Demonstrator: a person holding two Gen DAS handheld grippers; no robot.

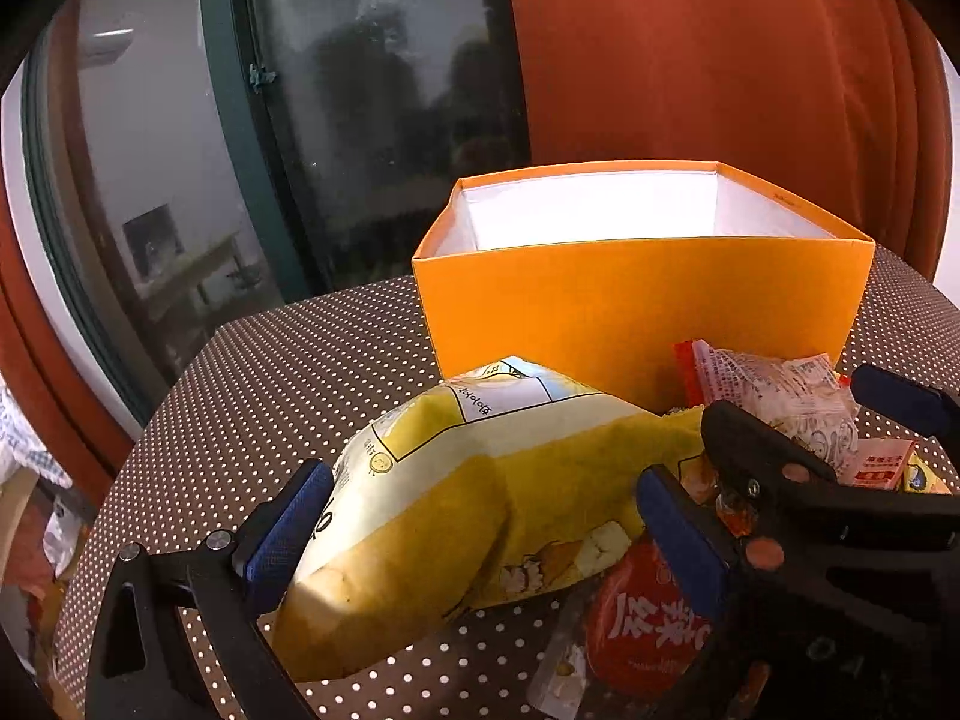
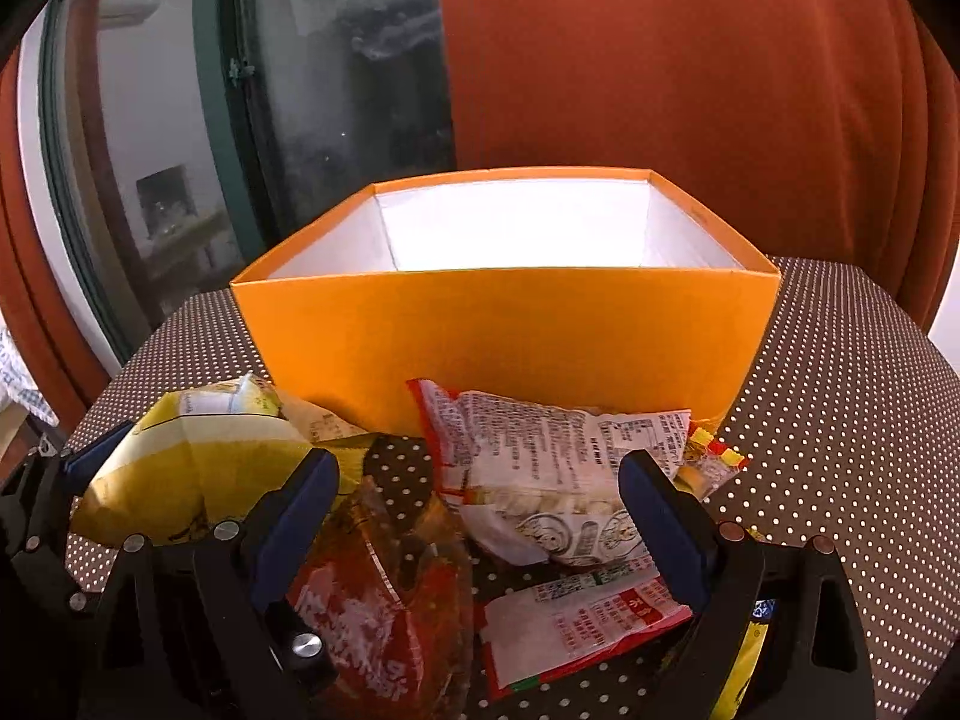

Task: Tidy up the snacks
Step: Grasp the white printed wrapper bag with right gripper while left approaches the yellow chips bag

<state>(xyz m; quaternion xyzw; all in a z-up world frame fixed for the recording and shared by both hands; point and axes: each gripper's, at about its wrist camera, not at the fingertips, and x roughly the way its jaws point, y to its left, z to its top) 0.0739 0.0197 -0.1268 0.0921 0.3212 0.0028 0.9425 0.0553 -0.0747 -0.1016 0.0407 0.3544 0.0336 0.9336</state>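
Observation:
A puffy yellow snack bag [image 1: 480, 510] lies on the dotted table between the fingers of my left gripper [image 1: 486, 531], which stand wide on either side of it, the pads at its flanks. It also shows in the right wrist view [image 2: 198, 468]. My right gripper [image 2: 480, 516] is open over a pile of packets: a white-and-red printed packet [image 2: 552, 468], a red crinkled packet [image 2: 372, 612] and a small red-and-white sachet [image 2: 576, 618]. An open orange box [image 2: 510, 336] with a white inside stands just behind the snacks; it also shows in the left wrist view [image 1: 642, 306].
The table has a brown cloth with white dots [image 2: 840, 450]. An orange curtain [image 2: 660, 60] and a dark window [image 1: 384, 90] are behind the box. The right gripper's black frame [image 1: 780, 480] crosses the left wrist view.

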